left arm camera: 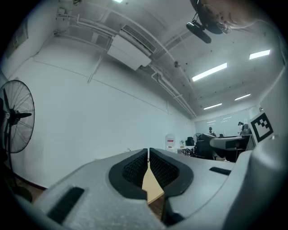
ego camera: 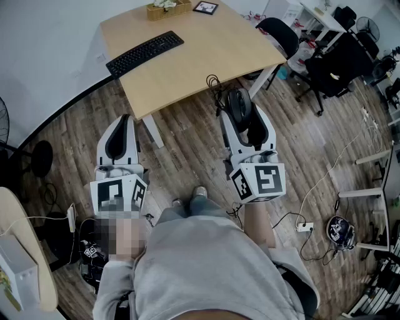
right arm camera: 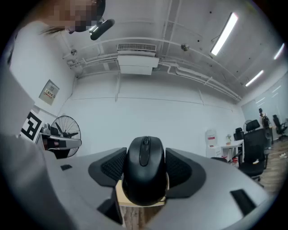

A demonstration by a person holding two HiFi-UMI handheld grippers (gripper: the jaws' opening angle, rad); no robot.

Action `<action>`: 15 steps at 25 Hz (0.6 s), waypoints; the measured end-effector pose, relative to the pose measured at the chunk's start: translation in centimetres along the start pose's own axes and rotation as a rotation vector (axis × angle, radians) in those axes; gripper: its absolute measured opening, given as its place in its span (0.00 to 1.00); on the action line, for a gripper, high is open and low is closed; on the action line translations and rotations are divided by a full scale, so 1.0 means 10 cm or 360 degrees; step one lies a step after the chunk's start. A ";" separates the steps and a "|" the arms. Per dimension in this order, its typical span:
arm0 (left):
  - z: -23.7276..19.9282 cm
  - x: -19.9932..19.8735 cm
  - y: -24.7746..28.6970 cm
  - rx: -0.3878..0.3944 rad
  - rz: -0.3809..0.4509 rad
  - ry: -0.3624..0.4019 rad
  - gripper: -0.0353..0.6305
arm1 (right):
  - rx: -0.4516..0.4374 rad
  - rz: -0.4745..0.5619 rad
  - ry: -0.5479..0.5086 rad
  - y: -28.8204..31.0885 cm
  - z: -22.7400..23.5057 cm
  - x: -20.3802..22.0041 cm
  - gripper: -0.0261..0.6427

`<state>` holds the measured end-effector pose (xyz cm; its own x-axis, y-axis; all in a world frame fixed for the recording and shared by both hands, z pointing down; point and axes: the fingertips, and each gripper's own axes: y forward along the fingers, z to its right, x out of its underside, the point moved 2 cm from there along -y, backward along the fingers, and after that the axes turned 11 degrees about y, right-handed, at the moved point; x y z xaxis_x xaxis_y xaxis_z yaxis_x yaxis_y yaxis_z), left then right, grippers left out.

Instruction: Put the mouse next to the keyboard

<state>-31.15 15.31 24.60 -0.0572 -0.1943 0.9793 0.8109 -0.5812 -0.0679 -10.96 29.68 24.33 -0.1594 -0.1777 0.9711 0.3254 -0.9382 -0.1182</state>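
My right gripper (ego camera: 240, 119) clamps the mouse (right arm camera: 145, 168) between its wide-spread jaws, held above the floor (ego camera: 187, 150) just short of the table's (ego camera: 206, 56) near edge. My left gripper (ego camera: 122, 122) has its jaws pressed together on nothing, near the table's near-left corner. The keyboard (ego camera: 145, 53) lies along the table's left edge.

You're standing in an office: a desk (ego camera: 212, 62) with a keyboard (ego camera: 145, 53) at twelve o'clock, swivel chairs (ego camera: 337, 69) at two (more white desks (ego camera: 320, 15) behind them), strip lights (right arm camera: 225, 32) overhead.
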 end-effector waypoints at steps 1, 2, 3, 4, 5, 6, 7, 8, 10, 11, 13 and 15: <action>-0.01 -0.01 -0.03 -0.0001 0.0004 -0.0001 0.08 | 0.0001 0.0004 -0.0001 -0.02 -0.03 -0.01 0.43; -0.02 -0.02 -0.06 -0.0001 0.0008 -0.0002 0.08 | 0.0001 0.0007 -0.0003 -0.04 -0.05 -0.01 0.43; -0.03 -0.02 -0.09 -0.0001 0.0011 -0.0002 0.08 | 0.0000 0.0010 -0.0006 -0.07 -0.08 -0.01 0.43; -0.04 -0.03 -0.12 -0.0001 0.0014 -0.0004 0.08 | -0.0002 0.0013 -0.0011 -0.08 -0.10 -0.02 0.43; -0.04 -0.03 -0.14 0.0000 0.0017 -0.0005 0.08 | -0.0005 0.0015 -0.0015 -0.10 -0.12 -0.02 0.43; -0.05 -0.04 -0.16 0.0002 0.0018 -0.0005 0.08 | -0.0004 0.0018 -0.0017 -0.11 -0.14 -0.03 0.43; -0.06 -0.04 -0.17 0.0003 0.0019 -0.0005 0.08 | 0.0001 0.0021 -0.0016 -0.12 -0.16 -0.03 0.43; -0.07 -0.04 -0.18 0.0003 0.0019 -0.0004 0.08 | 0.0005 0.0024 -0.0015 -0.13 -0.17 -0.03 0.43; -0.10 -0.04 -0.19 0.0005 0.0022 -0.0003 0.08 | 0.0013 0.0031 -0.0017 -0.13 -0.20 -0.05 0.43; -0.11 -0.04 -0.20 0.0007 0.0024 -0.0002 0.08 | 0.0017 0.0034 -0.0019 -0.13 -0.21 -0.05 0.43; -0.12 -0.05 -0.20 0.0014 0.0027 -0.0002 0.08 | 0.0025 0.0037 -0.0026 -0.13 -0.23 -0.06 0.43; -0.14 -0.05 -0.21 0.0021 0.0033 -0.0001 0.08 | 0.0033 0.0036 -0.0032 -0.14 -0.25 -0.05 0.43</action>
<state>-33.68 15.53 24.03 -0.0400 -0.2053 0.9779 0.8196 -0.5666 -0.0854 -13.65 30.30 23.49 -0.1330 -0.1928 0.9722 0.3478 -0.9276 -0.1363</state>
